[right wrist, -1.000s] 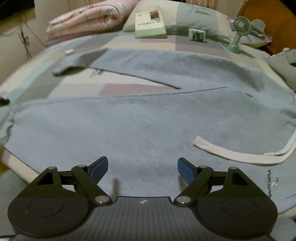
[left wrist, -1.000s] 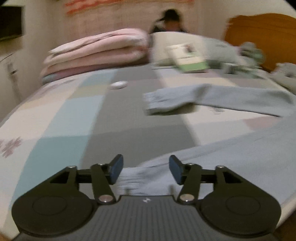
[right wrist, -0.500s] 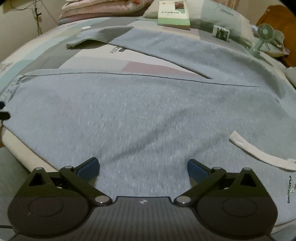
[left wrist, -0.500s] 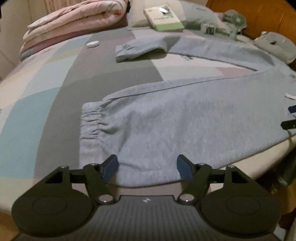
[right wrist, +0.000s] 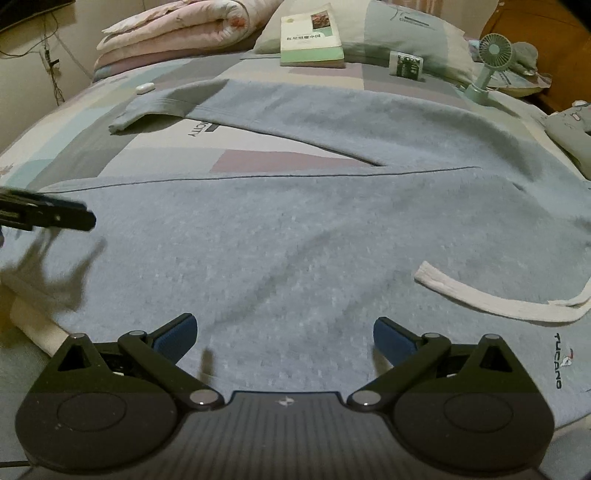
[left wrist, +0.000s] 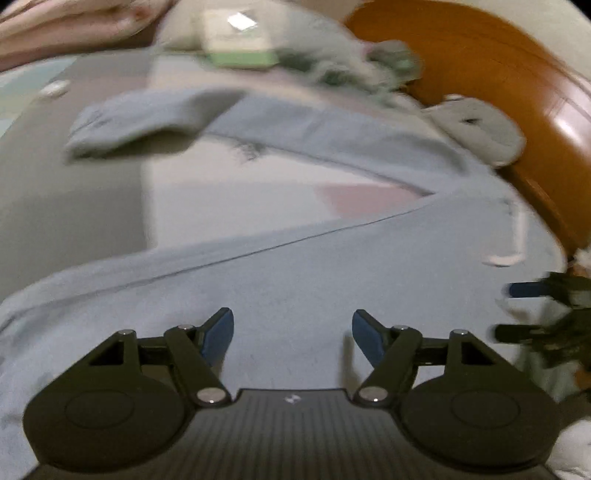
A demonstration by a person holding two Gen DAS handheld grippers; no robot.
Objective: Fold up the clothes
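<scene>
Sweatpants (right wrist: 295, 229), one pair, lie beneath two grippers, left (left wrist: 292, 332) and right (right wrist: 283, 338), both jaws spread, gripping nothing.

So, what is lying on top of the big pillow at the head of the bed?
On the pillow lie a green-and-white book and a small card or packet. Anything beneath them is covered.

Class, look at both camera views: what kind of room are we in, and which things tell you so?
Most likely a bedroom. The sweatpants lie spread on a bed with a patchwork bedsheet, there is a pillow beside a folded pink quilt, and a wooden headboard.
</scene>
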